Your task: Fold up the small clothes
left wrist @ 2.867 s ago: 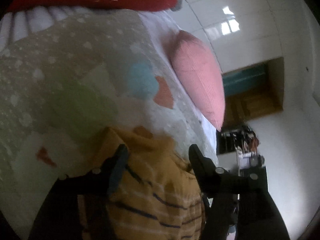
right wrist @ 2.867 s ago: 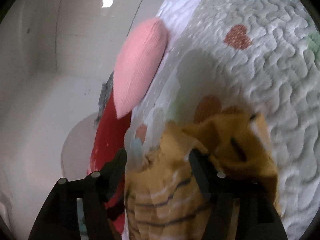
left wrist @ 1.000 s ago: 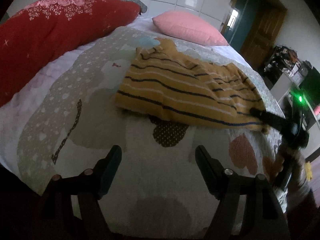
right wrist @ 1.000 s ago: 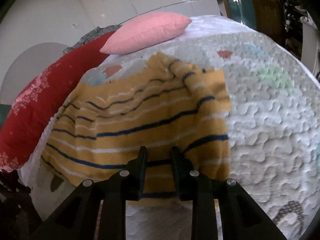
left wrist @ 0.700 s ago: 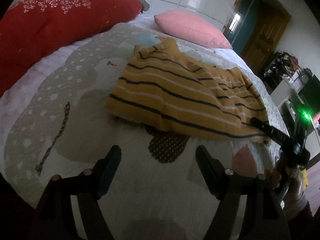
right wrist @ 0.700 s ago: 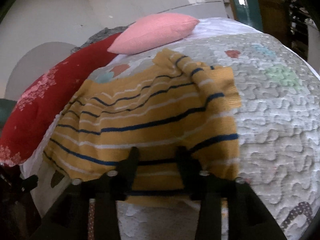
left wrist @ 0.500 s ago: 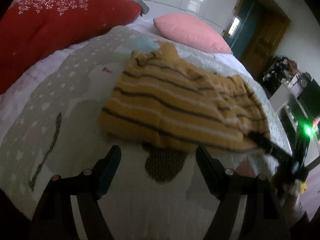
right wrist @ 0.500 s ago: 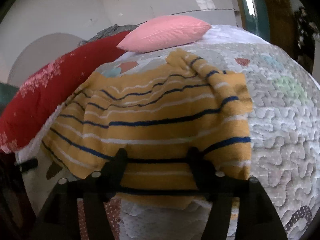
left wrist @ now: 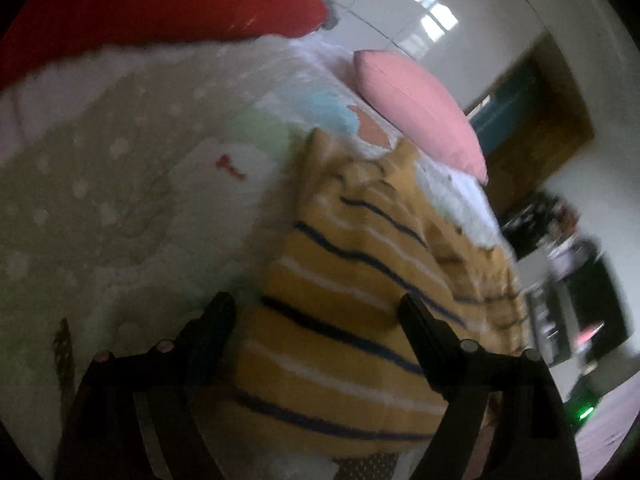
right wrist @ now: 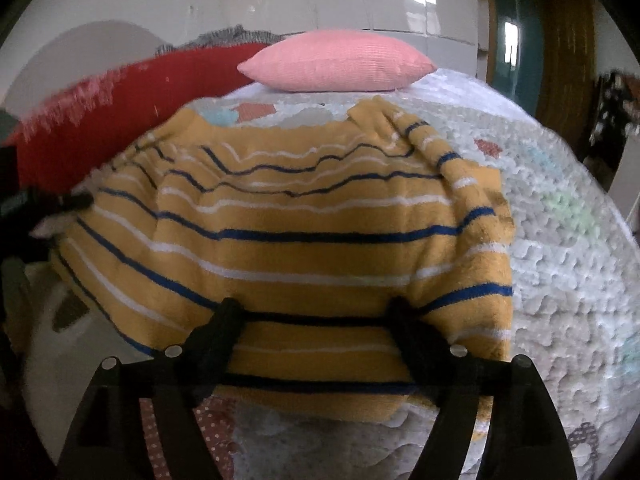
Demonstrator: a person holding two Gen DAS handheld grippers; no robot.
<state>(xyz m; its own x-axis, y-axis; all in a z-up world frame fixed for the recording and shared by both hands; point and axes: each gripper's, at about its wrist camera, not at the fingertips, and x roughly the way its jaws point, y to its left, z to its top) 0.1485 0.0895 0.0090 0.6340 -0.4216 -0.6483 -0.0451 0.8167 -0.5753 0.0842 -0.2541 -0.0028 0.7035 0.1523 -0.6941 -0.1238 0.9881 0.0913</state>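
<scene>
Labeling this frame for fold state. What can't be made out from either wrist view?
- Striped yellow sweater, near hem: right wrist view, crossed by the right gripper fingers; jaws opening, no pinch visible.
- Sweater's left edge: left wrist view, motion blur; whether the opening left gripper touches it is unclear.
- Sleeves: layout hidden in rumpled folds.
- Dark items beside the bed: left wrist view, blurred, too small.

Sweater: yellow striped sweater spread flat on the quilted bed.
Right gripper: jaws opening, fingers astride the hem.
Pink pillow: at 12 o'clock.
</scene>
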